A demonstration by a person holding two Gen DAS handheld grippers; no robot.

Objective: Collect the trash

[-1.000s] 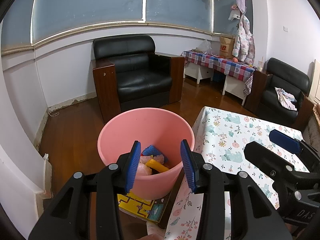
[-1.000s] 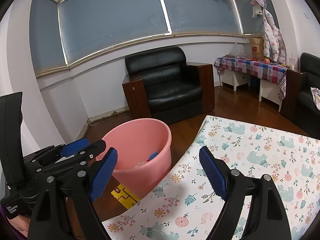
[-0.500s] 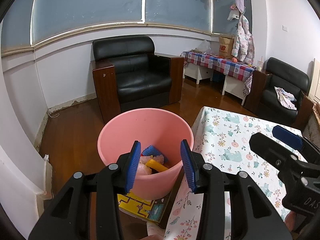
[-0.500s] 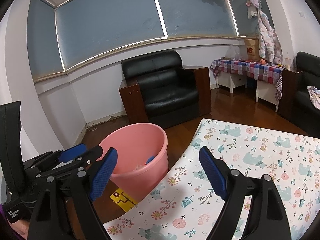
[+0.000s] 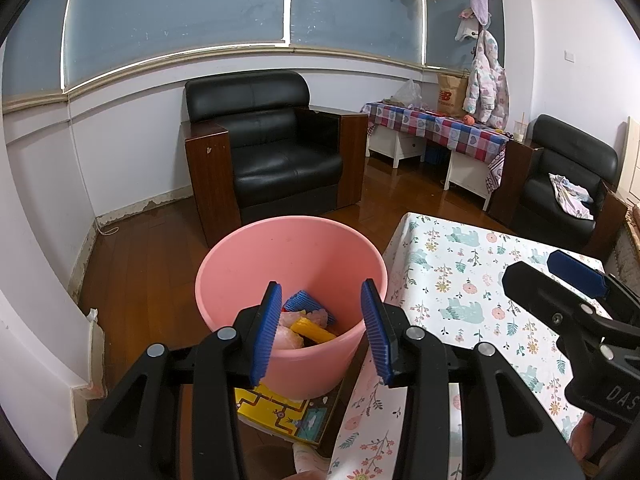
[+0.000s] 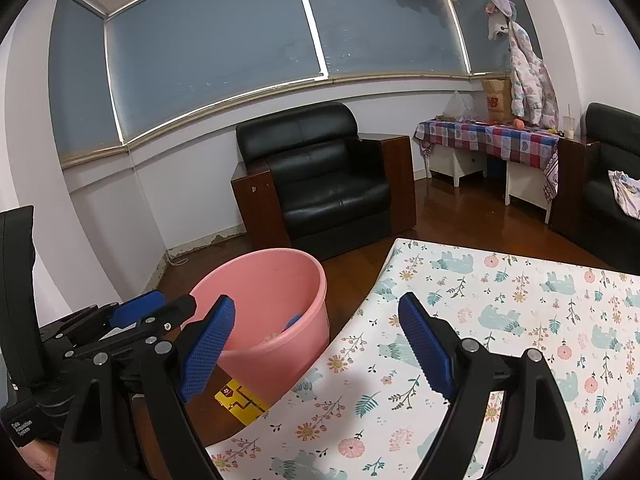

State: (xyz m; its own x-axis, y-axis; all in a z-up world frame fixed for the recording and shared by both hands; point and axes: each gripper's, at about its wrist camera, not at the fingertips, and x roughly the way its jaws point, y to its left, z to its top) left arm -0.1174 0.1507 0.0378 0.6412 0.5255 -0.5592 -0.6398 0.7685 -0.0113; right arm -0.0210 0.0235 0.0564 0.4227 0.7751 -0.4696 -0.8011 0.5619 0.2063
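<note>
A pink bucket (image 5: 248,264) stands on the floor beside the table, with blue, yellow and pale pink trash (image 5: 306,322) lying at its bottom. My left gripper (image 5: 320,328) hovers over the bucket's near rim, open, with nothing between its blue pads. My right gripper (image 6: 316,354) is open too and holds nothing, above the flowered tablecloth (image 6: 520,320) near the table's left edge. The bucket (image 6: 280,280) shows left of it in the right wrist view, where the left gripper (image 6: 152,312) is at the far left. The right gripper (image 5: 576,284) also shows at the right of the left wrist view.
A yellow printed board (image 5: 280,412) lies under the bucket. A black armchair (image 5: 276,152) stands behind it on the wooden floor. A checked-cloth side table (image 5: 436,128) with bags and a second black chair (image 5: 560,184) stand at the right wall.
In the left wrist view the right gripper has shifted slightly right and down across the tablecloth. The right wrist view has tilted up a little. The left gripper has stayed still.
</note>
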